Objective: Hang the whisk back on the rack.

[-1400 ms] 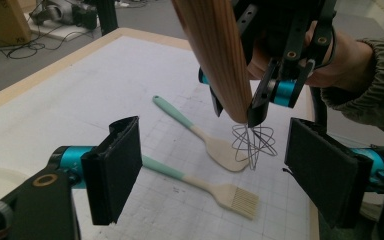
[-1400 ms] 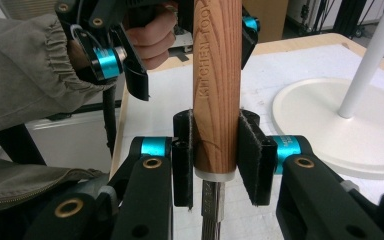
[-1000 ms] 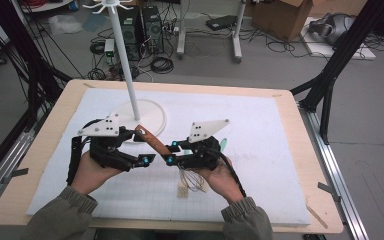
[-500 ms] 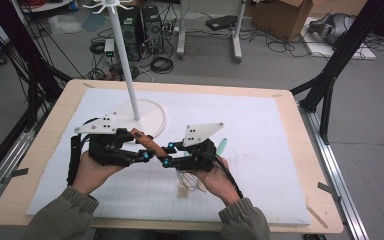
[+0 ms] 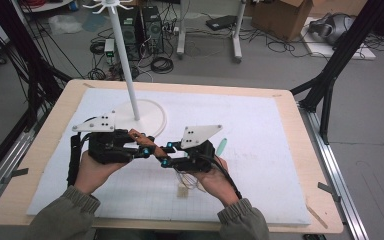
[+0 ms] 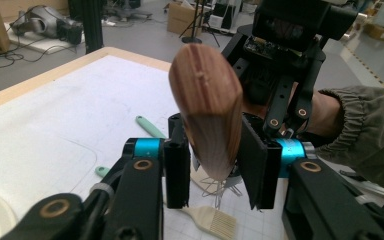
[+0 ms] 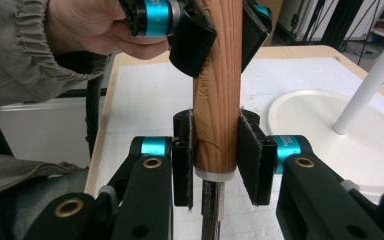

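A whisk with a brown wooden handle point(image 5: 147, 142) hangs above the white mat between my two grippers. My right gripper point(image 5: 166, 154) is shut on the handle point(image 7: 217, 100) just above its metal collar, and the wires point(image 5: 187, 177) trail under that hand. My left gripper point(image 5: 141, 148) has just been closing its jaws, and its pads now press on both sides of the handle's rounded free end point(image 6: 207, 100). In the left gripper view my left gripper point(image 6: 214, 170) holds the handle end-on. In the right gripper view my right gripper point(image 7: 216, 155) grips low and the left gripper point(image 7: 220, 27) grips farther up.
A white stand with a round base point(image 5: 152, 117) and a tall pole point(image 5: 125, 60) rises just behind the left gripper. A pale green utensil point(image 5: 221, 146) lies right of the right gripper. A small pastry brush point(image 5: 182, 192) lies near the front. The wooden table edge point(image 5: 315, 150) runs along the right.
The left gripper's jaws have come together onto the free end of the wooden handle. Both hands have stayed almost where they were, with the right still holding the whisk.
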`<action>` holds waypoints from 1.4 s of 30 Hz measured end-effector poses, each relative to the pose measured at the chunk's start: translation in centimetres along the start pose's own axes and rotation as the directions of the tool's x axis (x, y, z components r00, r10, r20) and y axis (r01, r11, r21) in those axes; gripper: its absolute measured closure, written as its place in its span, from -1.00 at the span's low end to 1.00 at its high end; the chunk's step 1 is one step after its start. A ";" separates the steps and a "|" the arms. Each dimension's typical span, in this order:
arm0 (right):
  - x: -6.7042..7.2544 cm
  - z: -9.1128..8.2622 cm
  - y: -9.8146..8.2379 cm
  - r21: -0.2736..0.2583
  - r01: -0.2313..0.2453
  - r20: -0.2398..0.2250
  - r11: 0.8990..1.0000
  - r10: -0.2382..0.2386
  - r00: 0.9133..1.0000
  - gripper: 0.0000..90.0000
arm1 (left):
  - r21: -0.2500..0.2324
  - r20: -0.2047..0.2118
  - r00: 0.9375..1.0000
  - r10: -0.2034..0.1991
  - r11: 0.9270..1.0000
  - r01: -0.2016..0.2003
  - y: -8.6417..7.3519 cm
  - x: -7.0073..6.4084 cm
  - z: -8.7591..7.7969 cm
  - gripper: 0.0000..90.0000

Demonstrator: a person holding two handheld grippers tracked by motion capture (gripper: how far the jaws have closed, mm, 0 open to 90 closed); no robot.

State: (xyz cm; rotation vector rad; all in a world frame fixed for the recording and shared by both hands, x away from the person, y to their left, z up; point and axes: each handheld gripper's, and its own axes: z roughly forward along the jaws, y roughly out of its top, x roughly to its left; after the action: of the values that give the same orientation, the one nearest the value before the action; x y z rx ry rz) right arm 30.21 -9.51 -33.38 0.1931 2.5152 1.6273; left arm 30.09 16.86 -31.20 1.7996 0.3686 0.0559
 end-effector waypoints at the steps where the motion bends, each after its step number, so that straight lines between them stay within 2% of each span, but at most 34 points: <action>1: 0.1 0.0 0.0 0.004 -0.002 0.002 1.000 0.002 1.000 0.56 | 0.000 0.000 1.000 0.000 1.000 0.000 0.0 0.0 0.0 0.52; 4: 0.1 0.0 0.0 0.003 0.005 0.007 1.000 -0.005 1.000 0.57 | -0.010 0.013 1.000 -0.015 1.000 0.016 0.0 0.0 0.0 0.56; 5: 0.1 0.1 0.0 0.003 0.017 0.008 1.000 -0.017 1.000 0.57 | -0.011 0.011 1.000 -0.013 1.000 0.013 0.1 -0.1 0.1 0.58; 13: 0.3 0.0 0.1 -0.002 0.023 0.016 1.000 -0.023 1.000 0.56 | -0.018 0.010 1.000 -0.007 1.000 0.008 0.2 -0.2 0.0 0.59; 18: 0.4 -0.2 0.2 -0.030 0.024 0.014 0.999 -0.023 1.000 0.56 | -0.022 0.016 1.000 -0.006 1.000 0.007 0.6 -0.4 -0.2 0.60; 25: 0.2 -0.3 0.1 -0.047 0.001 -0.016 0.999 -0.002 1.000 0.53 | -0.011 0.022 1.000 0.012 1.000 -0.012 0.9 -0.6 -0.2 0.60; 28: 0.1 -0.2 0.1 -0.042 -0.005 -0.035 0.999 0.004 0.999 0.51 | -0.010 0.022 1.000 0.015 1.000 -0.014 1.0 -0.6 -0.2 0.60; 30: 0.0 -0.3 0.1 -0.035 -0.026 -0.052 0.999 0.024 0.998 0.43 | -0.010 0.028 0.999 0.019 1.000 -0.019 1.1 -0.7 -0.3 0.60; 33: -0.2 -0.3 0.0 -0.035 -0.030 -0.061 0.999 0.028 0.998 0.43 | -0.004 0.033 0.999 0.031 1.000 -0.031 1.3 -0.8 -0.5 0.60; 34: -0.4 -0.4 -0.1 -0.034 -0.039 -0.081 0.999 0.036 0.996 0.43 | 0.007 0.033 0.999 0.036 0.999 -0.037 1.4 -0.8 -0.6 0.60; 36: -0.5 -0.4 -0.1 -0.030 -0.044 -0.092 0.999 0.041 0.995 0.42 | 0.016 0.041 0.998 0.041 0.999 -0.042 1.5 -0.8 -0.5 0.60; 41: -0.5 0.0 0.1 -0.019 -0.031 -0.114 0.999 0.029 0.993 0.45 | 0.015 0.058 0.997 0.042 0.999 -0.043 1.5 -0.9 -0.4 0.60; 42: -0.5 0.0 0.1 -0.014 -0.031 -0.119 0.999 0.029 0.992 0.54 | 0.015 0.058 0.997 0.043 0.999 -0.044 1.5 -0.9 -0.4 0.60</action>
State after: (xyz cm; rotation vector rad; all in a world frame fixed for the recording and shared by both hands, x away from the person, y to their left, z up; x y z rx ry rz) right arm 30.69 -9.51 -33.27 0.1369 2.5973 1.7176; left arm 29.47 16.68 -29.51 1.8218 0.2893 0.0317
